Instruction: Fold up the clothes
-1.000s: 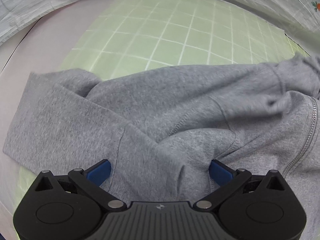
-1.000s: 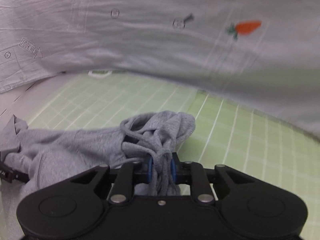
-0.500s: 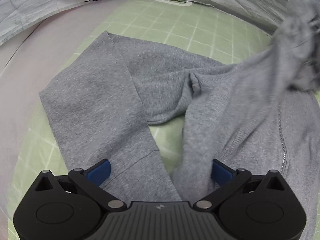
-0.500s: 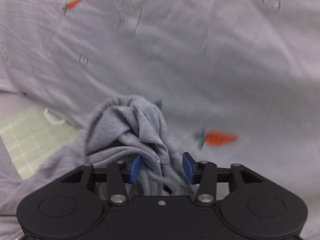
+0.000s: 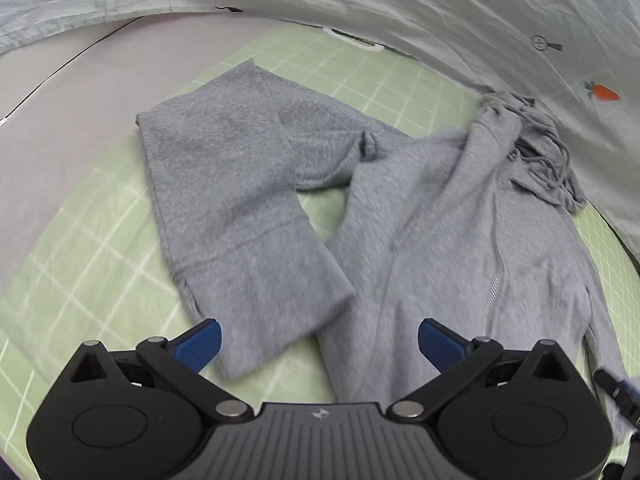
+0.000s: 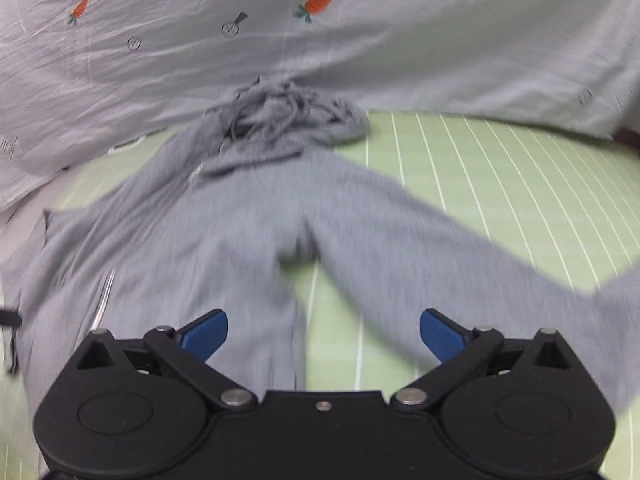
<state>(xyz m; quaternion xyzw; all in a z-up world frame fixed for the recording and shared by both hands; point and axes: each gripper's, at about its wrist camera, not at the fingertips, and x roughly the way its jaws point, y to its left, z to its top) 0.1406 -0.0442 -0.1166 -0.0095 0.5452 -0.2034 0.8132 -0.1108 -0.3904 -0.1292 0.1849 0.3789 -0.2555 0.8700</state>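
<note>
Both grippers, left [image 5: 319, 340] and right [image 6: 324, 330], gape empty, the right having just opened; soft, floppy hoodie [image 5: 420, 216] on the mat [image 5: 80, 280] looks easiest pinched at hem corners

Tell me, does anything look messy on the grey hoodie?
Yes. The hood lies scrunched in a heap with its drawstrings tangled, up against the carrot-print sheet. One sleeve is crossed over the hoodie instead of lying flat on the green mat.
</note>
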